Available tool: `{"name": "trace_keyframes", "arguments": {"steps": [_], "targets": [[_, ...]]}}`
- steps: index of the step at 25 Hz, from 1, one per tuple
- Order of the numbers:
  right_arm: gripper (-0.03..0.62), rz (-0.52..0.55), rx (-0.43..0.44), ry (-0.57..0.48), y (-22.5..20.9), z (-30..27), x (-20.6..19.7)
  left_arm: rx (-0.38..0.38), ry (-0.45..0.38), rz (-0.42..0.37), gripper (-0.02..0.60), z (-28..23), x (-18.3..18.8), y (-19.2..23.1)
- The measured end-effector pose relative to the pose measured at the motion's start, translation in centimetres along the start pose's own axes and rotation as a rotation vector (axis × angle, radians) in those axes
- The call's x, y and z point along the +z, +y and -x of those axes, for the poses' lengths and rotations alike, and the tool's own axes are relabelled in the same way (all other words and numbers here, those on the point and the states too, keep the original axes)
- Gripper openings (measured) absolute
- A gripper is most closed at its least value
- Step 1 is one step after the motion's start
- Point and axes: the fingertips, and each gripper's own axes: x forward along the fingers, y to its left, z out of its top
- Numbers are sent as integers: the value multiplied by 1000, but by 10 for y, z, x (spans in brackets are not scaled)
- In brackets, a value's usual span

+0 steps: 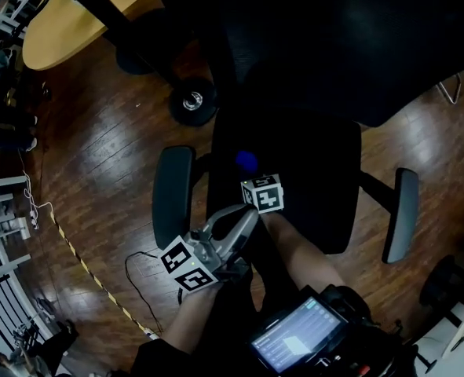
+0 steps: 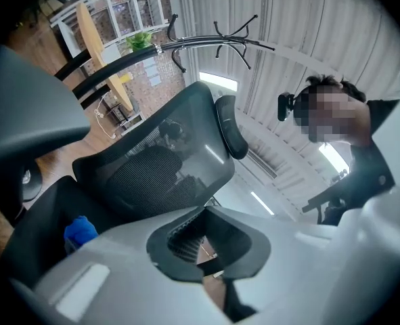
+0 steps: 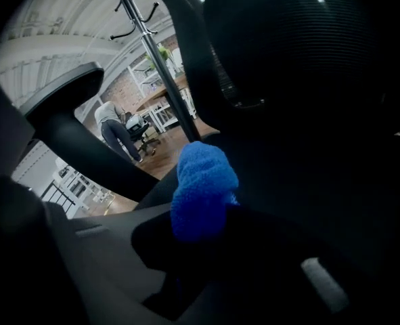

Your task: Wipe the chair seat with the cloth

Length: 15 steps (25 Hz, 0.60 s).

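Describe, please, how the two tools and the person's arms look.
The left tool has a smooth, light grey body with dark ribbed pads inside. The right tool looks dark in its own view. Each carries a white cube with black square markers. The forearms have no sleeves over them.

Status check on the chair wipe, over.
Right tool shut on blue cloth, over the chair seat. Left tool shut, empty, by seat's front edge. Nothing else seen on the dark seat.
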Motion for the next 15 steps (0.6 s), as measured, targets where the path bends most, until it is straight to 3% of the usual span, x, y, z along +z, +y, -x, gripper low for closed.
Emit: {"name": "trace_keyframes", "arguments": {"steps": [3, 9, 15], "targets": [[44, 0, -95, -1, -51, 17, -18, -24, 39, -1, -8, -13, -6, -4], [44, -61, -304, 6, -162, 110, -43, -87, 113, 9, -8, -48, -26, -19], [44, -128, -474, -3, -238, 176, -63, -118, 172, 2, -8, -68, -36, -14]]}}
